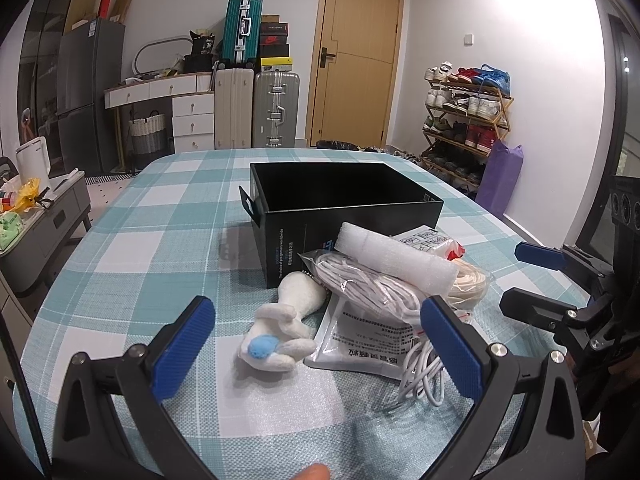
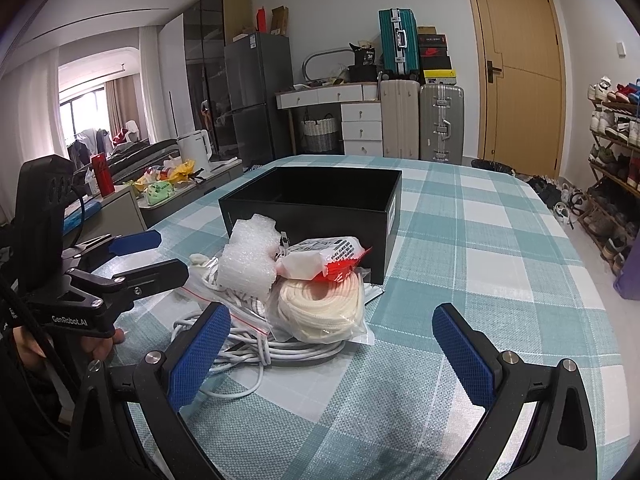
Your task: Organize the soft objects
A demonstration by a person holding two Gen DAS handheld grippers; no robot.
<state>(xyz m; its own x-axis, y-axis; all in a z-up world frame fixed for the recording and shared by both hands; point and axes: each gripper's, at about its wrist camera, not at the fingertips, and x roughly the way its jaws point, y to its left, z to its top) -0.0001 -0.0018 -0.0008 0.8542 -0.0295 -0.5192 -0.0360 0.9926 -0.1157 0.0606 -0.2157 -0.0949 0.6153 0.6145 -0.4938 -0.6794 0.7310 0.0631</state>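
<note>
Two tongs wide, left tongs point(image 1: 316, 344) before plush toy point(image 1: 280, 332), right tongs point(image 2: 332, 348) before cord bundle point(image 2: 320, 312)

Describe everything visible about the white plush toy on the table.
The white plush toy lies on its side on the checked tablecloth, in front of the black box. It looks fuzzy and soft, with a long rounded body toward the box, stubby limbs, and a light blue pom-pom facing the camera. Its right side touches the flat white packet. The left gripper is open, not touching it.
</note>
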